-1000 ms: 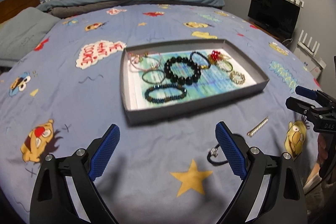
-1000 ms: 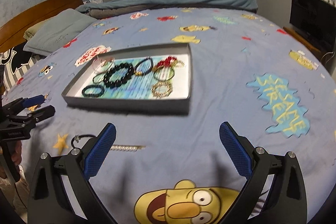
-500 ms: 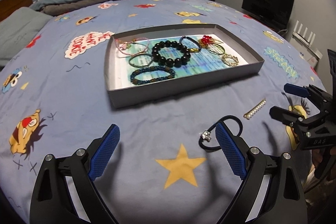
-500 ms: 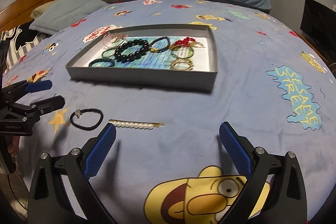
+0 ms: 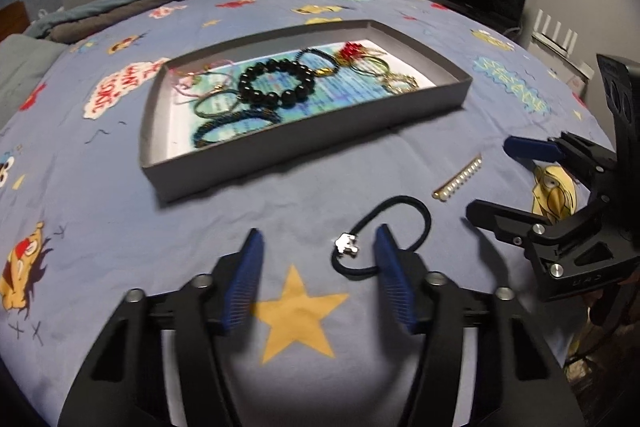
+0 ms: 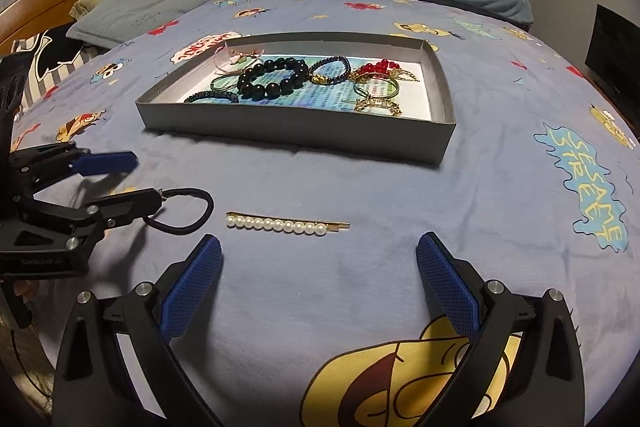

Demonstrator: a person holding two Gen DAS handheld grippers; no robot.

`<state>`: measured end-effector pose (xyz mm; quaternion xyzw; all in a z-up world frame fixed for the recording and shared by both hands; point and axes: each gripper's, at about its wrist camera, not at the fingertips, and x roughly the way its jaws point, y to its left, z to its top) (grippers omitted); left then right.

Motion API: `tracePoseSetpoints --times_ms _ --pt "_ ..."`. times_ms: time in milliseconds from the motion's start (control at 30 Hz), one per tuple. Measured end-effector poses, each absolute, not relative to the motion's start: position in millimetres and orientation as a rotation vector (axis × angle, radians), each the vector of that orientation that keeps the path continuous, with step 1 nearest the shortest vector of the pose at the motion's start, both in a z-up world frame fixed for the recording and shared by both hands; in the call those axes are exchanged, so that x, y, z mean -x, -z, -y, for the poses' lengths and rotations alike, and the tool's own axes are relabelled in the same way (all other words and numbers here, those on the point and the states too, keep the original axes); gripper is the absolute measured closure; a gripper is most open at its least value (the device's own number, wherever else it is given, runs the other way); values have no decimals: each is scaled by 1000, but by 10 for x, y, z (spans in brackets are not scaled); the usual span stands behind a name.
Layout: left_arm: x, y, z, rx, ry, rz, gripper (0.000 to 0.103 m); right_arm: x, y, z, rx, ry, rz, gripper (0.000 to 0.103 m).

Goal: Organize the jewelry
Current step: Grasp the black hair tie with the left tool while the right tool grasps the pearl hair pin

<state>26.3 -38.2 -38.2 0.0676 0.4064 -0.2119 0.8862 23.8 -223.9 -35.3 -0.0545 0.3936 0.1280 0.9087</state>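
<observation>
Left wrist view: the left hand-held gripper (image 5: 318,269) hangs low over the bed (image 5: 120,227), whose soft blue cartoon-print sheet shows a yellow star just beneath. Its jaws have just been closing to about half spread, ribbed blue pads facing each other, and nothing is pinched; the black elastic hair tie (image 5: 386,239) with a small silver charm lies on the sheet with its loop passing behind the right-hand pad, whether touching it I cannot tell. Just beyond lies a slim gold hair clip (image 5: 458,179) lined with round white pearls. Farther back sits the shallow grey cardboard tray (image 5: 304,143), a rectangle with thin upright walls, holding a chunky bracelet of glossy black beads (image 5: 276,85), thin bangles, red beads and a gold chain piece. From the right wrist view, the right hand-held gripper (image 6: 318,281) is spread wide and empty, the pearl clip lying just ahead of its tips.
</observation>
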Motion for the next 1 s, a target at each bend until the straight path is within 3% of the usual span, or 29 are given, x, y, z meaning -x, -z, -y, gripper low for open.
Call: tracePoseSetpoints --times_ms 167,267,400,500,633,733,767,1000 --pt "-252 410 421 -140 491 -851 70 -246 358 2232 111 -276 -805 6" --pt "-235 421 449 -149 513 -849 78 -252 356 2210 112 -278 -795 6" --pt "-232 462 476 -169 514 -853 79 -263 355 2127 129 -280 -776 9" --pt "-251 476 441 -167 499 -859 89 -275 364 2075 136 -278 -774 15" --pt "-271 471 379 -154 490 -864 89 -284 382 2006 149 -280 -766 19" --pt "-271 470 371 -157 490 -863 89 -292 400 1991 151 -274 -760 26" --pt "-269 471 371 -158 490 -862 89 -293 404 1993 150 -272 -757 32" --pt "-243 421 362 -158 507 -841 89 -273 367 2039 130 -282 -738 34"
